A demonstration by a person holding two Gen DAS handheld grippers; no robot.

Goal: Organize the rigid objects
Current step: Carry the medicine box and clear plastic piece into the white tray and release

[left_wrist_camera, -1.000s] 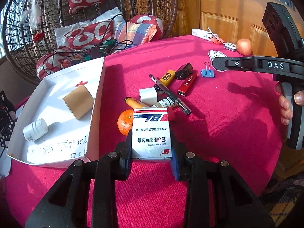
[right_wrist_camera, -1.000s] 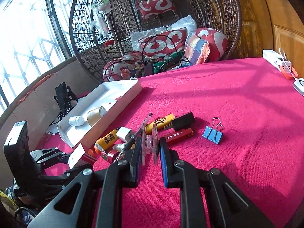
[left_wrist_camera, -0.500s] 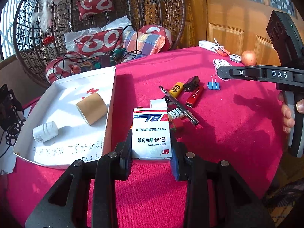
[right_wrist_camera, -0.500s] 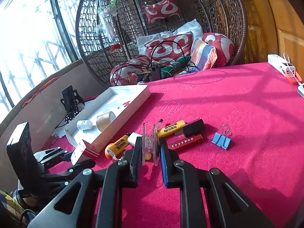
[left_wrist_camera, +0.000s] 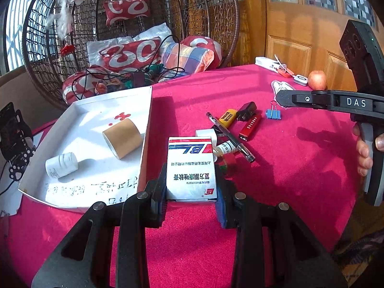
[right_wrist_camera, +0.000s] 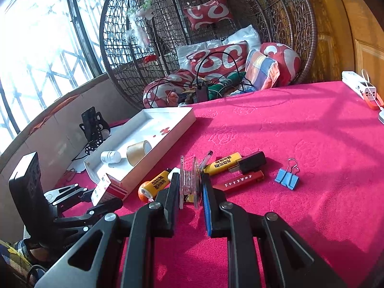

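We are losing most of the orange point(right_wrist_camera: 143, 191) behind the yellow tube point(right_wrist_camera: 157, 183). Beside that tube, the pen point(right_wrist_camera: 206, 159) is showing only its tip.

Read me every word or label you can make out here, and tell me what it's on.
"DAS": right gripper, on its arm.
"BL": box held in left gripper; its Chinese lines appear upside down.
Tray handwriting, yellow lighter and red lighter print: unreadable.

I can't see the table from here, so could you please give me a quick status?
Left claw shut on medicine box. Right claw shut on clear spool. White tray left of box, tape roll and bottle inside.
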